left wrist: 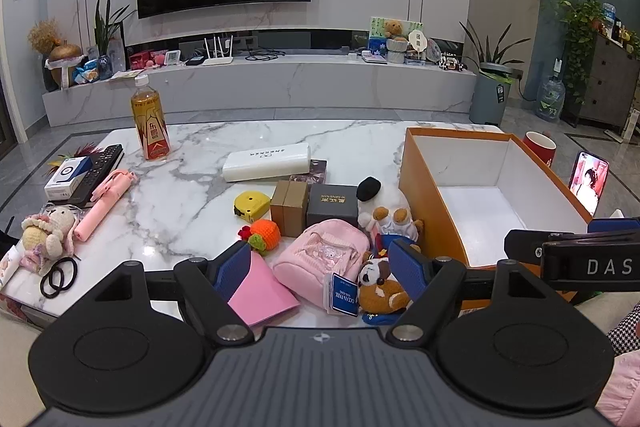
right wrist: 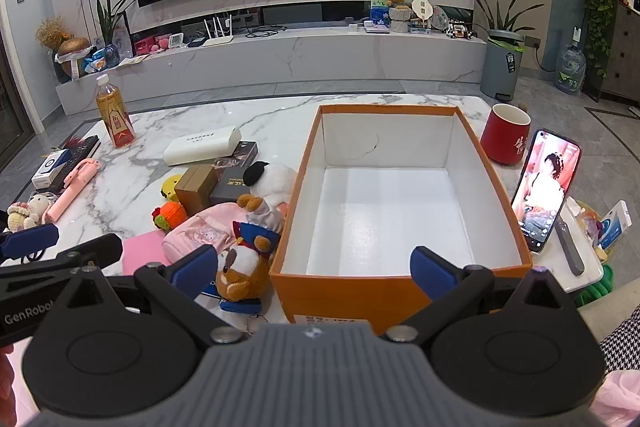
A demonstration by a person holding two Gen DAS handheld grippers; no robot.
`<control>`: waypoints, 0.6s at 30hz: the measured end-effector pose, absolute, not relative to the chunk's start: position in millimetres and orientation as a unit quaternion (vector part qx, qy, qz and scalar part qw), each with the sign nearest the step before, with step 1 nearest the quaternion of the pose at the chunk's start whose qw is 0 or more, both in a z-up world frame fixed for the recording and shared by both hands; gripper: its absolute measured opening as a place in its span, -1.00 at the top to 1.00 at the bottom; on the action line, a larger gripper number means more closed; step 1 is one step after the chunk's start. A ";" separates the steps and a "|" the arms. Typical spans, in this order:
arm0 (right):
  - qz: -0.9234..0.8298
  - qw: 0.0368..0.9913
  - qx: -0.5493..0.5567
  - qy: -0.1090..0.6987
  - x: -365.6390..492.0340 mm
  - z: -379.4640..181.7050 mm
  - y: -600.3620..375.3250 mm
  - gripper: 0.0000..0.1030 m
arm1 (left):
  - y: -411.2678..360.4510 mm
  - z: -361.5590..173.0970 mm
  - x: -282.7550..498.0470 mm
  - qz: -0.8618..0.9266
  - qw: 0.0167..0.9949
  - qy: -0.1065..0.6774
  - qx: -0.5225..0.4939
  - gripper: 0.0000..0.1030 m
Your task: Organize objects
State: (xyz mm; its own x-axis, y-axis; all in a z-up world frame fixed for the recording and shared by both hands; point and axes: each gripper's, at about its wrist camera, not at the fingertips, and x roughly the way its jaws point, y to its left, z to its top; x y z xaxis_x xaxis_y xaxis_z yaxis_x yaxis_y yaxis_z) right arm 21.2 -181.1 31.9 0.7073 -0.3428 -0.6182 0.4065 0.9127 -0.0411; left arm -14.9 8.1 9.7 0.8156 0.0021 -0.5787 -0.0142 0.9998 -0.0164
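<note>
An orange box point(right wrist: 503, 187) with a white, bare inside stands on the marble table point(left wrist: 192, 195), seen too in the left wrist view as the orange box point(left wrist: 424, 195). Left of it lie a pink mini backpack point(left wrist: 320, 259), a brown plush dog point(left wrist: 380, 287), a white plush toy point(left wrist: 384, 203), a crochet orange point(left wrist: 264, 233), two small boxes point(left wrist: 312, 209) and a yellow tape measure point(left wrist: 251, 205). My left gripper point(left wrist: 320, 267) hangs open above the backpack and dog. My right gripper point(right wrist: 314, 271) is open over the box's near wall, holding nothing.
A drink bottle point(left wrist: 149, 119), a white case point(left wrist: 266, 163), a remote point(left wrist: 100, 163), a pink selfie stick point(left wrist: 104, 203), a knitted doll point(left wrist: 48, 231) and hair ties point(left wrist: 60, 277) sit on the left. A red mug point(right wrist: 506, 139) and a lit phone point(right wrist: 544, 191) stand right of the box.
</note>
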 end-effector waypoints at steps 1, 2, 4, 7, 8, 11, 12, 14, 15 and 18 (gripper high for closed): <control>-0.203 0.922 0.049 0.325 21.3 31.9 -181.0 -0.98 | 7.8 9.7 -15.3 0.005 0.953 0.304 -0.010 -0.74; -0.205 0.922 0.049 0.325 21.7 31.8 -180.8 -0.98 | 7.7 9.7 -15.6 0.005 0.953 0.304 -0.010 -0.74; -0.205 0.921 0.050 0.327 22.4 30.5 -180.6 -0.98 | 7.5 9.4 -16.3 0.007 0.952 0.306 -0.010 -0.74; -0.204 0.920 0.050 0.330 24.0 28.6 -180.3 -0.98 | 11.8 7.3 -13.8 0.009 0.951 0.310 -0.013 -0.74; -0.205 0.920 0.049 0.330 24.4 28.2 -179.9 -0.98 | 11.9 7.0 -13.7 0.009 0.950 0.311 -0.013 -0.74; -0.205 0.919 0.048 0.332 25.3 27.5 -179.3 -0.98 | 12.3 5.8 -12.8 0.010 0.949 0.315 -0.013 -0.74; -0.204 0.919 0.048 0.333 25.4 27.4 -179.4 -0.98 | 12.3 5.3 -12.5 0.010 0.949 0.316 -0.012 -0.73; -0.204 0.919 0.048 0.333 26.1 26.8 -179.6 -0.98 | 12.7 4.3 -11.8 0.011 0.948 0.318 -0.012 -0.73; -0.204 0.919 0.048 0.334 26.1 26.5 -179.8 -0.98 | 14.0 4.5 -9.7 0.011 0.947 0.320 -0.013 -0.73; -0.210 0.917 0.043 0.337 29.6 23.7 -179.1 -0.98 | 15.7 3.4 -7.9 0.011 0.947 0.322 -0.016 -0.72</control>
State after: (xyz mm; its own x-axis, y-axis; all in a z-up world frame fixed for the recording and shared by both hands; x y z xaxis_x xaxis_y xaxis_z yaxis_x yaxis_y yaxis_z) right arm 29.6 -179.1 23.7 0.6850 -0.3556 -0.6359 0.4136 0.9083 -0.0624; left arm -7.9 15.7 3.4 0.7927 0.0114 -0.6095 -0.0316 0.9993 -0.0223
